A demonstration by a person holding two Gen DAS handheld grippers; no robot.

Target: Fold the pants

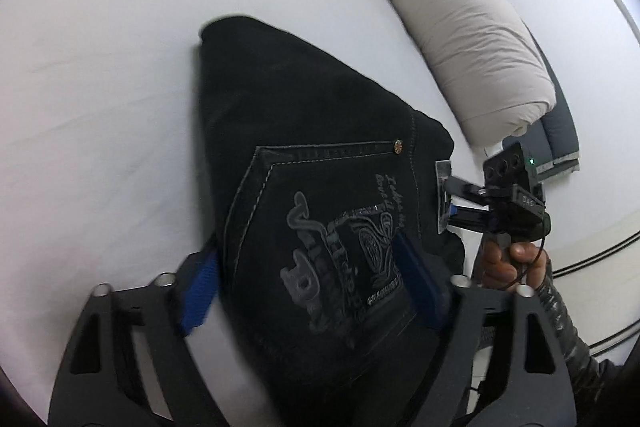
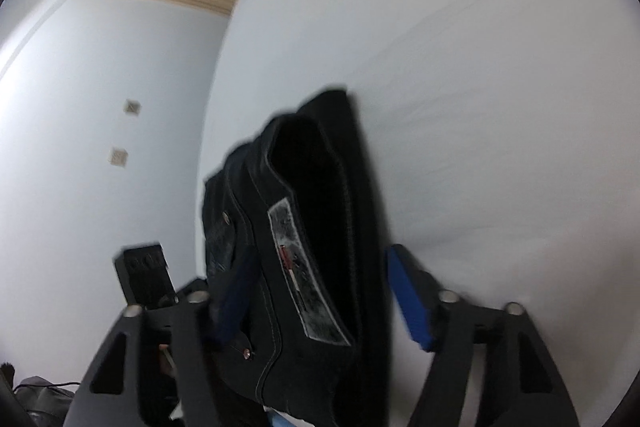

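- Meanwhile, black pants (image 1: 320,155) lie folded on a white bed (image 1: 100,67).
- Left gripper (image 1: 316,283) straddles the pocket end, spread wide.
- Right gripper (image 2: 320,299) spans the waistband, spread wide.

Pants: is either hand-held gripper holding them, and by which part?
Cannot be told. Both the left hand-held gripper and right hand-held gripper straddle the black pants at the waist end, fingers spread.

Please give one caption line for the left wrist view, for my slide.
Left gripper open around folded black denim pants on a white bed sheet.
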